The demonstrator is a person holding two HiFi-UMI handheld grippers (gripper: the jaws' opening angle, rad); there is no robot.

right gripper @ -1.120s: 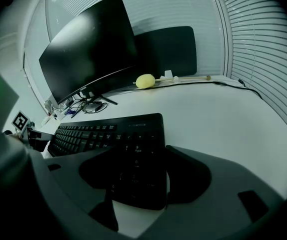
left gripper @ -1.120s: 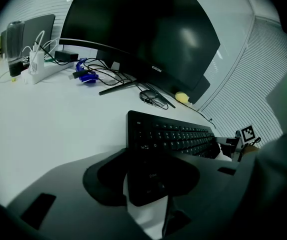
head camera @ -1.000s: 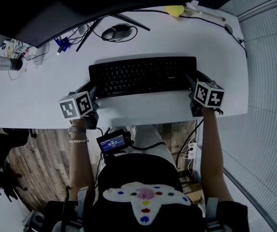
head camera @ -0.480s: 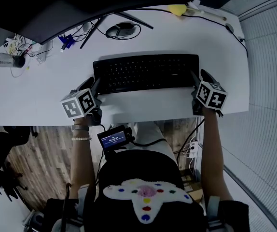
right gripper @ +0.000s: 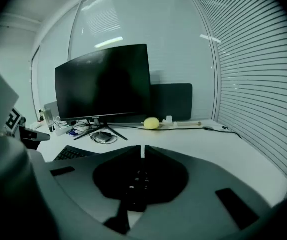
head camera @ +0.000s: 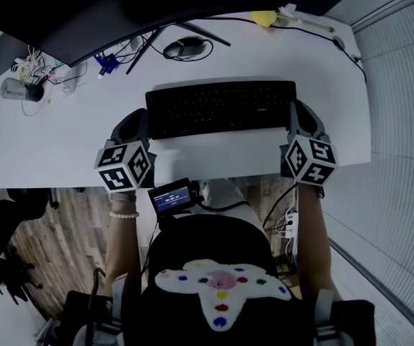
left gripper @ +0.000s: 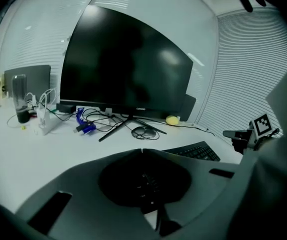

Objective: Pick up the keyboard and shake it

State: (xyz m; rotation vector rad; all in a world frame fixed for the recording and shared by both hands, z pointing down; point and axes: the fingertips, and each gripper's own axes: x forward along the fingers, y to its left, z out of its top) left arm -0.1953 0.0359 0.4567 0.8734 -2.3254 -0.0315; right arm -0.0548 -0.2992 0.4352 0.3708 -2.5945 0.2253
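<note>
step: grip for lift | keyboard [head camera: 221, 109] lies on tabletop [head camera: 70, 135], ungripped | left gripper [left gripper: 142, 151] by keyboard's left end, right gripper [right gripper: 142, 148] by its right end | both jaws just closed together, empty | advice: open, seat jaws over keyboard's end edges, clamp evenly, lift level

Setting: office workstation. Evidence: white bench [head camera: 63, 143] carrying a wide dark monitor [left gripper: 128, 64], black keyboard [head camera: 221, 108], mouse [head camera: 187, 48] and tangled cables [head camera: 48, 71]; slatted window blinds [right gripper: 253, 59] alongside; wood-pattern floor [head camera: 63, 229] beneath.
</note>
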